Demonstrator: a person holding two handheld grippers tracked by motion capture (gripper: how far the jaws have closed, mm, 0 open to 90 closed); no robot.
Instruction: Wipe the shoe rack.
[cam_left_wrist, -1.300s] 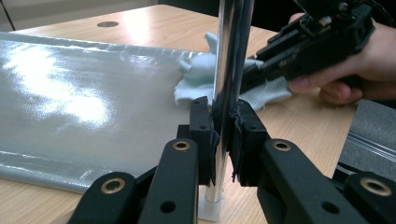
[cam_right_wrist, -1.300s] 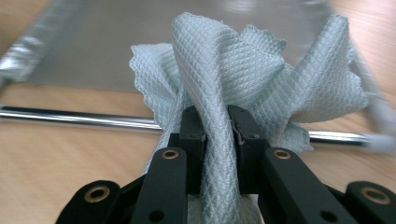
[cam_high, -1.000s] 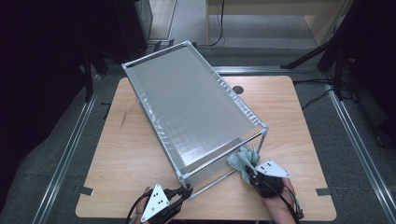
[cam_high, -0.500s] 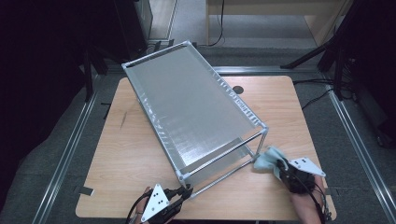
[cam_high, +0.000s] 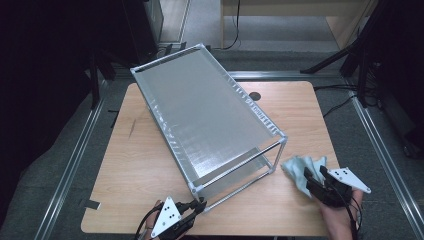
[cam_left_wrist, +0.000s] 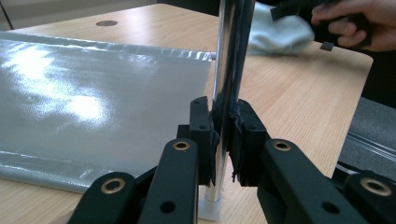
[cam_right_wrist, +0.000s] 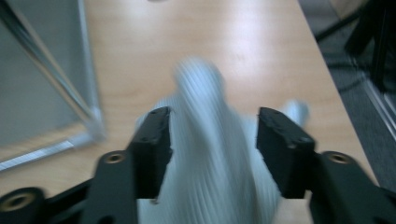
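High view: a metal rack (cam_high: 210, 120) with a silvery shelf stands slanted across the wooden table (cam_high: 125, 165). At the bottom edge the left gripper (cam_high: 199, 205) sits at the rack's near corner post (cam_high: 193, 190), with its grey 3-cornered plate toward the camera. At the lower right, just beside the rack's other near corner, a pale blue-grey cloth (cam_high: 298, 169) lies crumpled on the table, and the right gripper (cam_high: 315, 173) reaches into it from the person's hand (cam_high: 340, 217).

Left gripper view: the 2 black jaws are clamped tight on the shiny upright post (cam_left_wrist: 229, 84), low down near its white foot (cam_left_wrist: 210, 210). The silvery lower shelf (cam_left_wrist: 93, 98) spreads out to the left. Farther off, at the top right, the cloth (cam_left_wrist: 275, 35) rests on the table with the other hand (cam_left_wrist: 350, 23) just over it.

Right gripper view: the picture is blurred. The jaws have just been opening and now stand apart, with the cloth (cam_right_wrist: 210, 154) lying loose between them; neither pad seems to press on it. A corner of the rack (cam_right_wrist: 95, 123) shows at the left, near the cloth.
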